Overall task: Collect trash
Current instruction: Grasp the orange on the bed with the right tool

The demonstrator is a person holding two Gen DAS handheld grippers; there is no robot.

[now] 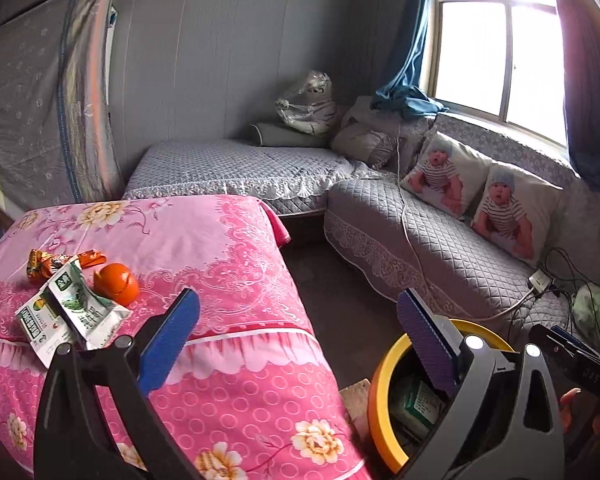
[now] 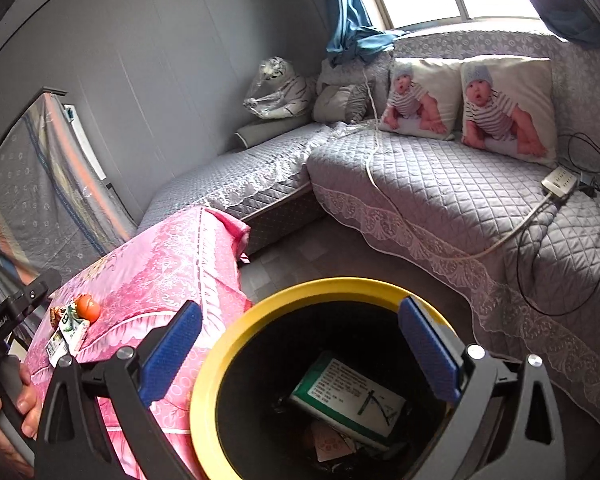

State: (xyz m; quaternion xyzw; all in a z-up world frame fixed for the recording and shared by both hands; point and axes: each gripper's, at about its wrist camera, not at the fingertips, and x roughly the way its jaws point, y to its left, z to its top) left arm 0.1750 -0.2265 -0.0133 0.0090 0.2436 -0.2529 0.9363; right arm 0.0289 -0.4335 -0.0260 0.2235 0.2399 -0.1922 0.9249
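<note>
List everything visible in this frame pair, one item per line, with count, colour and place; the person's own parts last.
bin: 1, yellow rim, black inside, on the floor beside the pink table
carton in bin: 1, green and white, lying at the bottom
table cover: 1, pink floral
orange peel: 1, orange, on the table
flattened carton: 1, green and white, beside the peel
snack wrappers: about 2, orange, behind the carton
sofa: 1, grey quilted, L-shaped, under the window
baby-print cushions: 2, white, on the sofa
wrapped plush tiger: 1, white striped, sofa corner
power strip: 1, white, on the sofa
curtain: blue, by the window
left gripper: blue pads, open, empty
right gripper: blue pads, open, above the bin
</note>
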